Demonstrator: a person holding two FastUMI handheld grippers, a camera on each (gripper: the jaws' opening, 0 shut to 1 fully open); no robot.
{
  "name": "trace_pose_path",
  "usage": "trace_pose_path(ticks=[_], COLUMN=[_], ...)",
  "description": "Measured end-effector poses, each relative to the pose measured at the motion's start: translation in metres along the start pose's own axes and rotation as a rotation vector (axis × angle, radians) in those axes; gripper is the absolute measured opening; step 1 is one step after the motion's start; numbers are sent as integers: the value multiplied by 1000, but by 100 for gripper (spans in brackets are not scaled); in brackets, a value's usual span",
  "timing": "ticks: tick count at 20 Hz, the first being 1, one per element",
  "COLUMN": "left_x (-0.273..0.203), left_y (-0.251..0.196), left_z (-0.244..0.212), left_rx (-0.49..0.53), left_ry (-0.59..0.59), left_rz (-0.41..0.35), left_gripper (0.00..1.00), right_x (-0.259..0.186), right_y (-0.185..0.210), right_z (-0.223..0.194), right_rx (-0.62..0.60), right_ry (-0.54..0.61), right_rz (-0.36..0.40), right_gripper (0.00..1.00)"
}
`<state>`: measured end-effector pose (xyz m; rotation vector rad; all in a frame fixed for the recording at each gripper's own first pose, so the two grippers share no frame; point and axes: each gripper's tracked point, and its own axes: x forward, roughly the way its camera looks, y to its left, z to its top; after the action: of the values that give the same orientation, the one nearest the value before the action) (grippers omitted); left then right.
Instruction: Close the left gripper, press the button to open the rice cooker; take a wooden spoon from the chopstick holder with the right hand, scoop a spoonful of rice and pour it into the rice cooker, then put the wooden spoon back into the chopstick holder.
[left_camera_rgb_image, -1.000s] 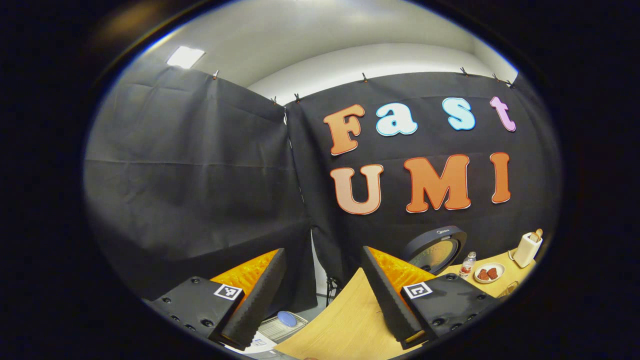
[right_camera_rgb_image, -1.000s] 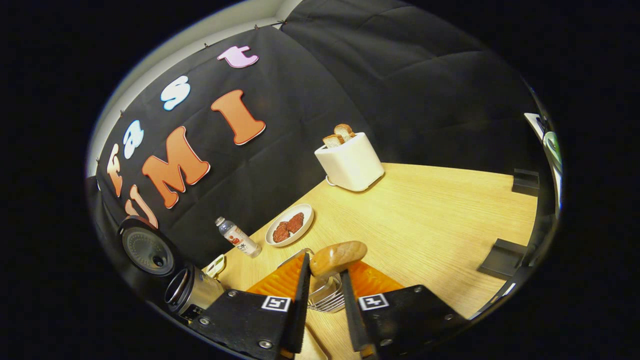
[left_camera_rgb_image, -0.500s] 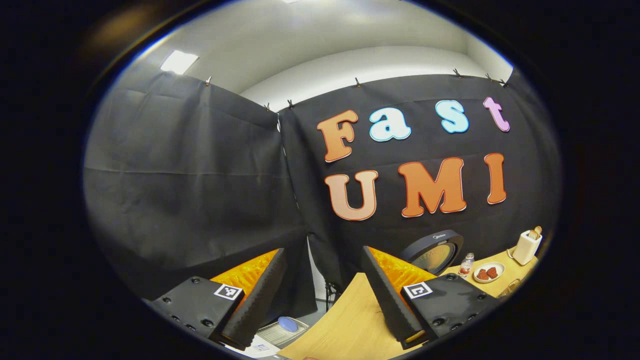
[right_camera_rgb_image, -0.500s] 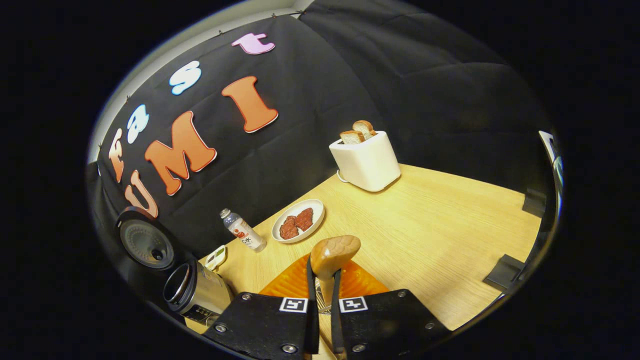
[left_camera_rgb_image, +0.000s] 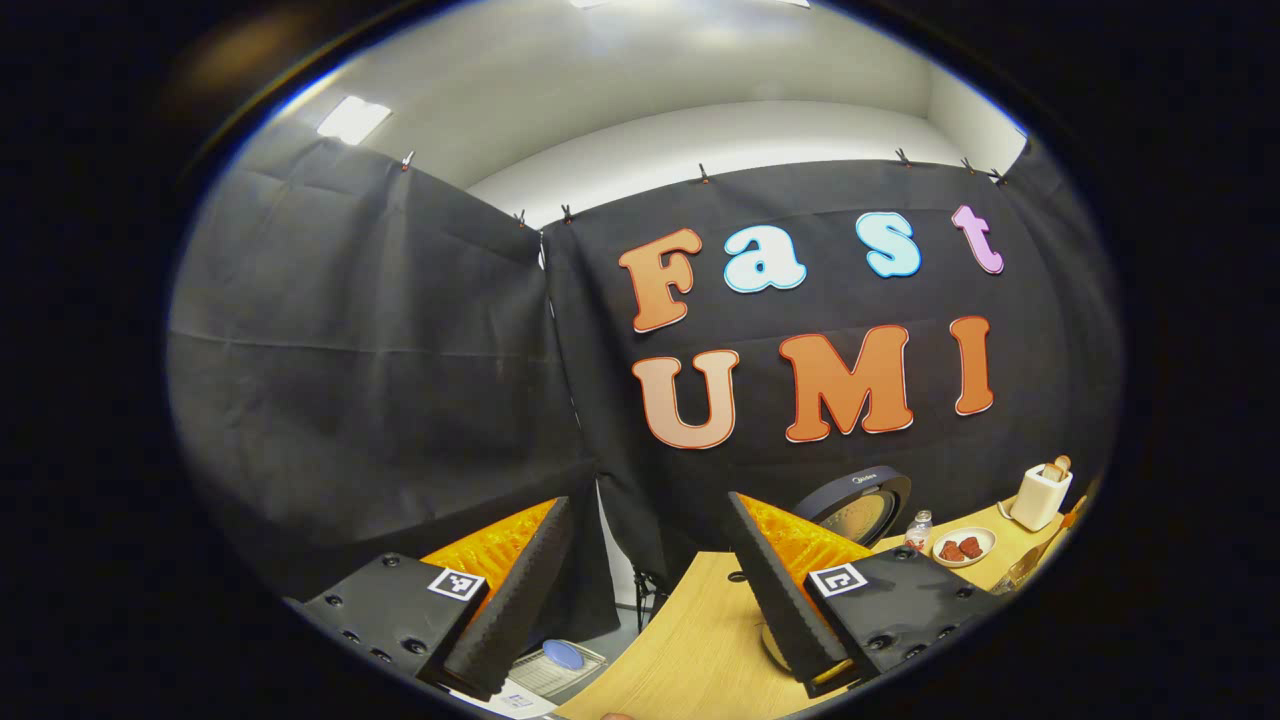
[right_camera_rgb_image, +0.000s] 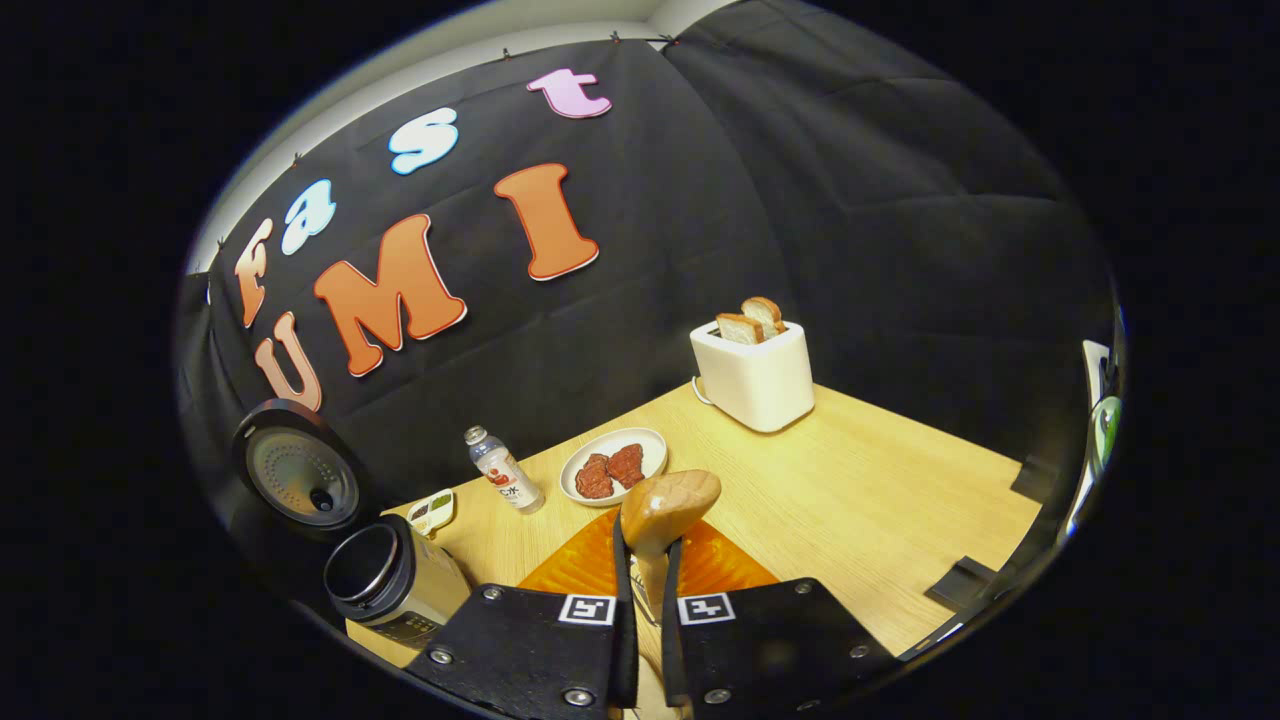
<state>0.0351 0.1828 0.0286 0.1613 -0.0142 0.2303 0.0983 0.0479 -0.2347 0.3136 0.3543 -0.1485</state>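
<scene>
I am holding the spoon (right_camera_rgb_image: 668, 500) in my right gripper (right_camera_rgb_image: 646, 560); both fingers are pressing on its handle, and the rounded bowl is sticking up just past the tips, above the table (right_camera_rgb_image: 880, 520). The holder is hiding behind the fingers, so I cannot tell where it is standing relative to the spoon.

To the left, the cooker (right_camera_rgb_image: 385, 580) is sitting at the table's near corner with its lid (right_camera_rgb_image: 297, 473) standing open and upright behind it, the dark pot mouth facing up. Just beyond it a small dish (right_camera_rgb_image: 432, 510) is lying by the wall, then a bottle (right_camera_rgb_image: 503, 471) standing upright, then a plate (right_camera_rgb_image: 614, 466) carrying two reddish pieces. Farther back a toaster (right_camera_rgb_image: 755, 380) is holding two slices of bread.

My left gripper (left_camera_rgb_image: 640, 585) is hovering off the table's left edge with its jaws spread wide apart, gripping nothing. Past its right finger I am seeing the same open lid (left_camera_rgb_image: 858, 505), the bottle (left_camera_rgb_image: 914, 531), the plate (left_camera_rgb_image: 964, 547) and the toaster (left_camera_rgb_image: 1040, 495) well away across the table (left_camera_rgb_image: 690, 650).
</scene>
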Motion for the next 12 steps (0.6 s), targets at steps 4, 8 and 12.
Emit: trace_pose_path(ticks=[4,8,12], left_x=[6,14,17], left_y=[4,14,21], left_z=[-4,-9,-17], left_rx=[-52,-62,-57], left_ry=[6,17,24], left_rz=[-31,-48,-57], left_gripper=[98,99,100], right_x=[-41,-76,-96], right_y=[29,65,91], right_z=[21,13,-23], right_rx=[-61,-117,-176], right_ry=[-25,-9,60], right_rz=[37,97,150], right_gripper=[8,8,8])
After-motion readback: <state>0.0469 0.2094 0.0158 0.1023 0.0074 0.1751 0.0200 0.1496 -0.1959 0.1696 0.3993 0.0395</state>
